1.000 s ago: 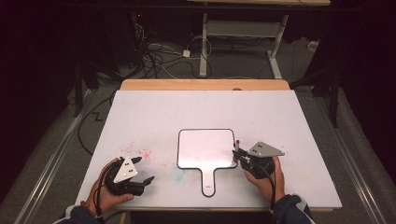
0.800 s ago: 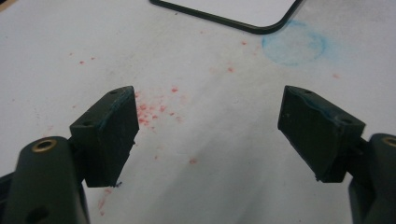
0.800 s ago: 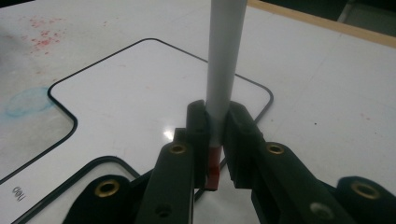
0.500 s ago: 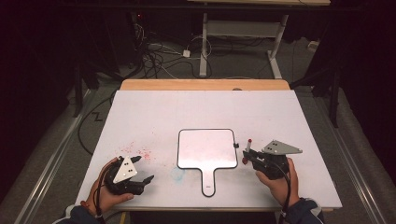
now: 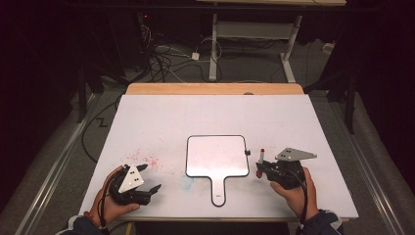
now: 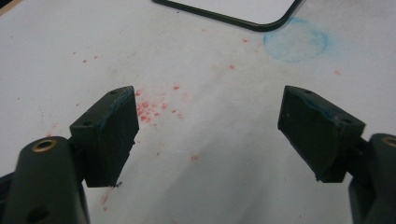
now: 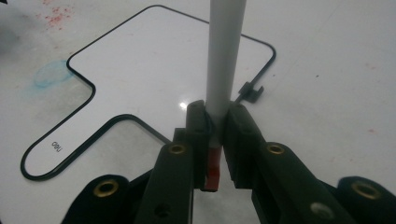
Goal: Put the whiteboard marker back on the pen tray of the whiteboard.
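Right gripper (image 5: pixel 261 169): fingers pressed onto a white marker (image 7: pixel 225 56) with a red end, pinched low on the barrel. The marker is held clear of the table (image 5: pixel 161 117), just right of the small handled whiteboard (image 5: pixel 217 155), which lies flat near the front edge. Left gripper (image 5: pixel 150 190): fingers spread wide, nothing between them, resting low over the table at front left.

Step in hand, as judged: the marker is being readied for use at the board. The grip would best be kept square and firm so the barrel is not allowed to swing. The board's handle (image 5: pixel 219 190) could be steadied by the idle gripper.

The high view gives the layout of both hands and the board. The right gripper view alone gives the pinch itself, and a small black clip (image 7: pixel 250 92) at the board's edge. The left gripper view brings out red specks (image 6: pixel 149 109) and a blue smudged ring (image 6: pixel 295 41) on the table, faint from above.
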